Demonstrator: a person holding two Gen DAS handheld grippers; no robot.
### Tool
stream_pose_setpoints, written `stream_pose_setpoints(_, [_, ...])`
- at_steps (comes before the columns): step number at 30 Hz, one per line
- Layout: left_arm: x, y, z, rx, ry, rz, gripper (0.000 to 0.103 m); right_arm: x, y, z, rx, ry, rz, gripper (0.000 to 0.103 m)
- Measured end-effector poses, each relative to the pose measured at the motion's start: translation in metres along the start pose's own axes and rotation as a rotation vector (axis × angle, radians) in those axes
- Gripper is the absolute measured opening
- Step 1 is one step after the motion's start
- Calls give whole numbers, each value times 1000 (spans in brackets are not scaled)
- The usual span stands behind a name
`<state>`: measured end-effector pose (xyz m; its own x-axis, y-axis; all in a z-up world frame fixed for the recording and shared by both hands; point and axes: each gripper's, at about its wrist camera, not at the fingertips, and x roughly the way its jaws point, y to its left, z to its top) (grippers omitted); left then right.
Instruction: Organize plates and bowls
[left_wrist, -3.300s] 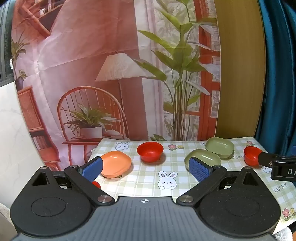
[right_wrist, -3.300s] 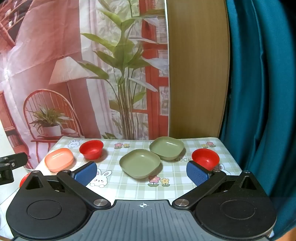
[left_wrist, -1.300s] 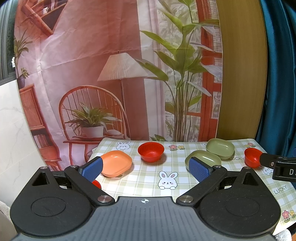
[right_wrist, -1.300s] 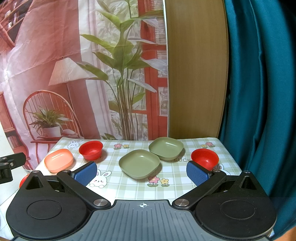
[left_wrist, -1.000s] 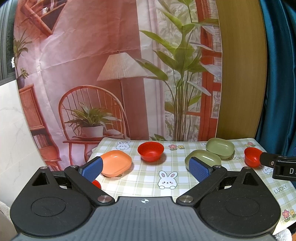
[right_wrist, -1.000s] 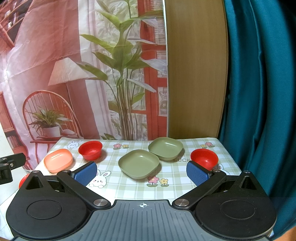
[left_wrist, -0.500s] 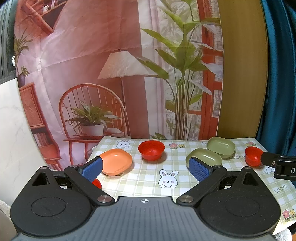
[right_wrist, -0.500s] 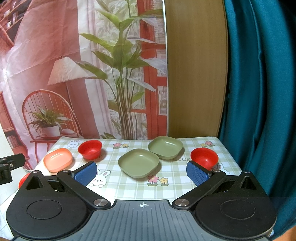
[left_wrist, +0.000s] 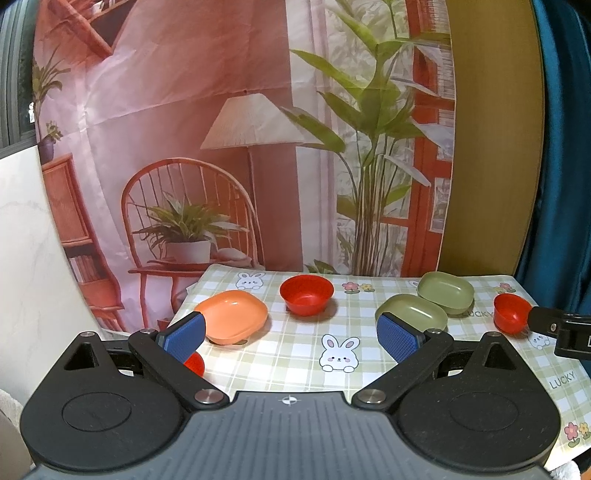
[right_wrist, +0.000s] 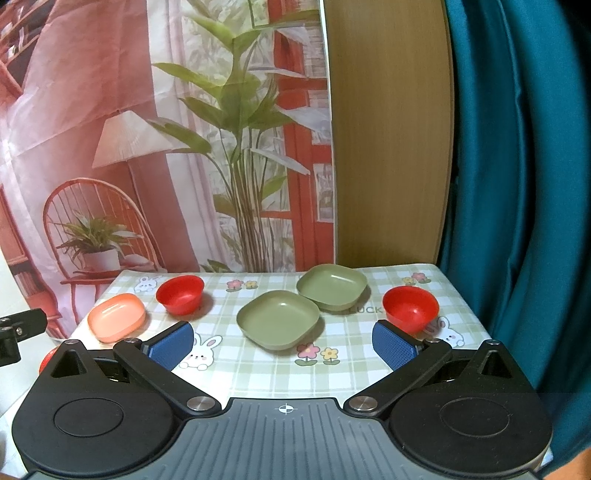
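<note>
On the checked tablecloth (left_wrist: 295, 354) lie an orange plate (left_wrist: 232, 320), a red bowl (left_wrist: 306, 300), two green plates, near (left_wrist: 412, 314) and far (left_wrist: 445, 292), and a second red bowl (left_wrist: 511, 312) at the right. A third red bowl (left_wrist: 194, 363) peeks out behind my left finger. My left gripper (left_wrist: 291, 338) is open and empty, near the front edge. In the right wrist view my right gripper (right_wrist: 282, 343) is open and empty, facing the near green plate (right_wrist: 277, 318); the far green plate (right_wrist: 331, 286), right red bowl (right_wrist: 410, 307), left red bowl (right_wrist: 180, 293) and orange plate (right_wrist: 116, 320) also show.
A printed backdrop (left_wrist: 240, 129) hangs behind the table, with a wooden panel (right_wrist: 391, 147) and a teal curtain (right_wrist: 517, 166) to the right. The other gripper's black tip shows at the right edge of the left wrist view (left_wrist: 561, 330) and the left edge of the right wrist view (right_wrist: 18, 326).
Both views have shifted only slightly. The dishes have not moved and both grippers stay open.
</note>
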<state>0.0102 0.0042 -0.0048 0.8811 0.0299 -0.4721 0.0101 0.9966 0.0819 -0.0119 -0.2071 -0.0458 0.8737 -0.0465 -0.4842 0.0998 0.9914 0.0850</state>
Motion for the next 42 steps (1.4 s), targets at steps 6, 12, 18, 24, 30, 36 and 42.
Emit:
stream_pose_setpoints(6, [10, 7, 9, -11, -12, 39, 100, 8, 1, 6, 3, 2, 17, 103])
stream_pose_setpoints(12, [20, 18, 21, -18, -33, 62, 99, 19, 6, 19, -6, -7, 22, 103])
stream_pose_setpoints(18, [30, 25, 30, -9, -56, 73, 96, 31, 15, 33, -29, -21, 29, 103])
stream_pose_setpoints(24, [50, 27, 33, 35, -18, 79, 86, 55, 23, 46, -35, -20, 69, 103])
stream_pose_setpoints(30, [78, 34, 36, 43, 35, 78, 81, 87, 29, 52, -44, 7, 97, 101])
stream_pose_setpoints(36, [105, 60, 42, 2, 69, 79, 81, 112, 35, 55, -43, 22, 111, 100])
stream_pose_setpoints(42, [121, 99, 54, -27, 55, 134, 81, 132, 47, 62, -51, 16, 144, 99])
